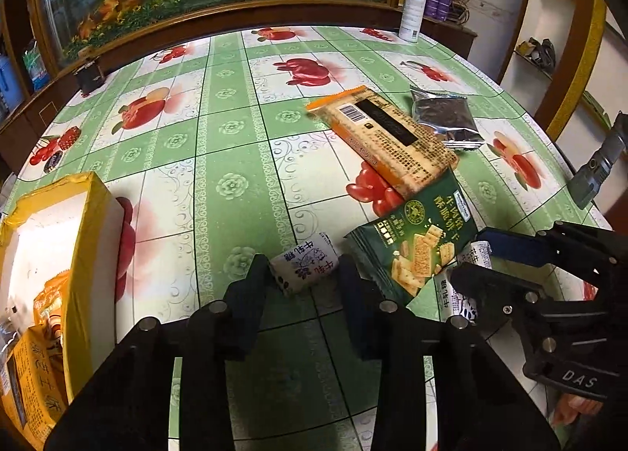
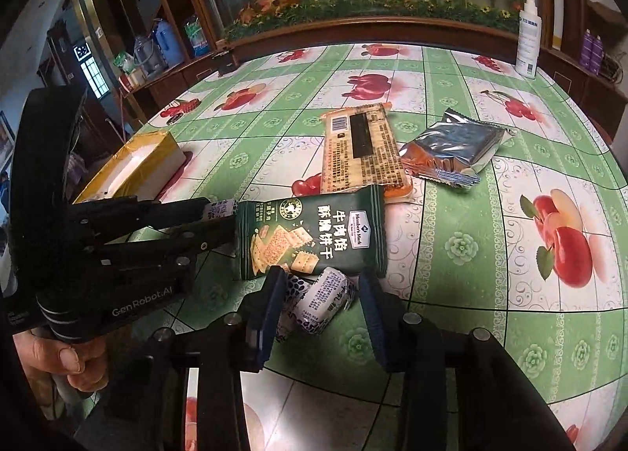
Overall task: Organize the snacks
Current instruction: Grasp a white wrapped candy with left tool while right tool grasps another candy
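- Reaching for 2 small white candy rolls at once, the person works both grippers side by side just in front of the green cracker packet (image 2: pixel 312 233), which lies flat on the table (image 1: pixel 235 160).
- Left gripper (image 1: pixel 302 274): its fingers (image 1: pixel 251 286) straddle 1 white candy roll (image 1: pixel 304 268) just left of the green cracker packet. The jaws are partly drawn in around the roll and look to be touching its ends, so I judge this a grip just taken, though contact on the right side is hard to confirm.
- Right gripper (image 2: pixel 320 304): it brackets the second candy roll (image 2: pixel 322 302), which lies against the near edge of the green cracker packet. The left pad sits against the wrapper; a little gap shows at the right pad, so the pinch looks not yet complete.
- Other snacks: an orange biscuit pack (image 2: pixel 363 150) lies just behind the green cracker packet, touching its far edge, and a silver foil pouch (image 2: pixel 455 148) lies to the right of that pack.
- Yellow box (image 1: pixel 84 254): it stands well to the left of the green cracker packet, open, with snack packs already inside.
- Step in hand: picking up the candy rolls; 5 loose snacks remain on the table, so the sorting seems far from finished.
- Next move: probably firm up both pinches, lift clear of the green cracker packet without dragging it, then carry the rolls left to the yellow box.
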`<state>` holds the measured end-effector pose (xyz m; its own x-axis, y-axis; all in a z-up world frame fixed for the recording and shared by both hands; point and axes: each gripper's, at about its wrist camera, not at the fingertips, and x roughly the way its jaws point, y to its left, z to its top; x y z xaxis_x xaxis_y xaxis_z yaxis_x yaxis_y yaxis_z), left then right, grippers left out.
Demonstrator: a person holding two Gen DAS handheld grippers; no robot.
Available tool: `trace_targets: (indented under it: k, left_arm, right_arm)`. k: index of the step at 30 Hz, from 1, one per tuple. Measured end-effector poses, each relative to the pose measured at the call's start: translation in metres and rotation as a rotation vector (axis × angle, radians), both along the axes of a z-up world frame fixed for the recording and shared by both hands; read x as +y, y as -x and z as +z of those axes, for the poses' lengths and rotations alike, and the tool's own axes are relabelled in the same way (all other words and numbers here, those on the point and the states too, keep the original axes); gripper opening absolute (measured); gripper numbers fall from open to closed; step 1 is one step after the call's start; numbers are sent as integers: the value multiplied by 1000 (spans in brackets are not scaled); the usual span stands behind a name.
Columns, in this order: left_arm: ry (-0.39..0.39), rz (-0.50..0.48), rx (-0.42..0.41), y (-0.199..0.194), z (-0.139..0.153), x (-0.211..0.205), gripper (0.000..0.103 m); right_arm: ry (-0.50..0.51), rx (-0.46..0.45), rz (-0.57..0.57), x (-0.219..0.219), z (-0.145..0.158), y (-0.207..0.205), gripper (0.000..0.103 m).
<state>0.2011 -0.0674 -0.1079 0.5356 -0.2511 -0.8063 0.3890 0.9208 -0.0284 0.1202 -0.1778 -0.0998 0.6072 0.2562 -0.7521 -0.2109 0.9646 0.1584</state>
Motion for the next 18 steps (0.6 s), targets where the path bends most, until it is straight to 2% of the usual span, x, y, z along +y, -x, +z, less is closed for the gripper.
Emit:
trace_targets:
  k: [4, 9, 15, 18]
  left_arm:
    - [34, -8, 15, 4, 0, 2, 33]
    - [64, -3, 29, 18, 1, 5, 33]
    - [102, 19, 46, 35, 4, 12, 33]
    - [105, 29, 52, 43, 4, 14, 32]
  right_arm:
    - [-27, 9, -3, -9, -1, 0, 40]
    - [-57, 11, -12, -22, 1, 5, 28]
    - [-47, 10, -20, -28, 1, 15, 27]
    - [-33, 17, -20, -27, -1, 15, 31]
